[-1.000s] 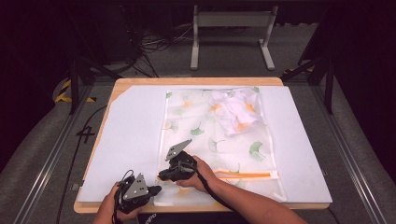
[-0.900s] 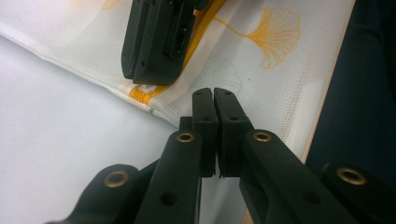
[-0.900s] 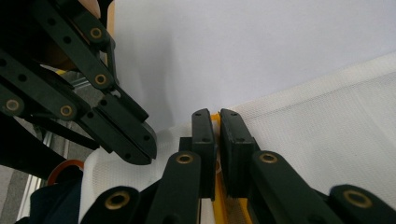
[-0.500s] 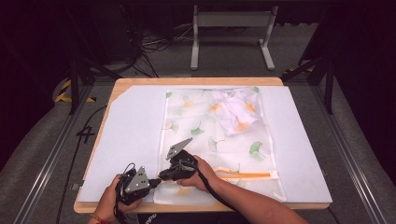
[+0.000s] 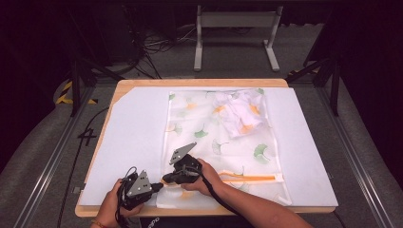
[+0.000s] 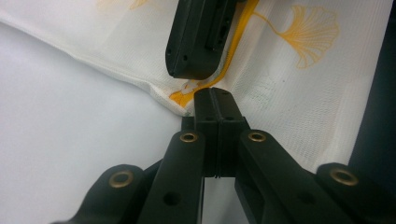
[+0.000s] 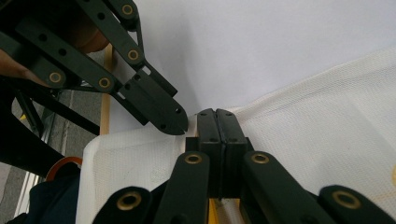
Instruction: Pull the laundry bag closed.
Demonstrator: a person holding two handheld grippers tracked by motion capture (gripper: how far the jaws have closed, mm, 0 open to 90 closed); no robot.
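A white mesh bag (image 5: 214, 142) printed with ginkgo leaves lies flat on the table, its orange zipper (image 5: 252, 178) running along the near end. A bundled white garment (image 5: 240, 111) sits inside at the far end. Both grippers meet at the bag's near-left corner. My left gripper (image 5: 159, 185) (image 6: 215, 93) is shut, its tip resting at the corner by the zipper's end (image 6: 187, 93). My right gripper (image 5: 164, 180) (image 7: 217, 114) is shut after just closing further, and it lies over the mesh edge. Whether either pinches fabric is hidden. Each appears in the other's view: right gripper (image 6: 189, 74), left gripper (image 7: 180, 126).
A large white sheet (image 5: 133, 137) covers the wooden tabletop (image 5: 142, 83), whose near edge runs just below my hands. A metal stand (image 5: 235, 28) and cables sit on the floor beyond the far edge. Dark rails flank the table.
My left gripper has edged up toward the bag's corner and now sits close to the right gripper. The right hand and the bag have stayed put.
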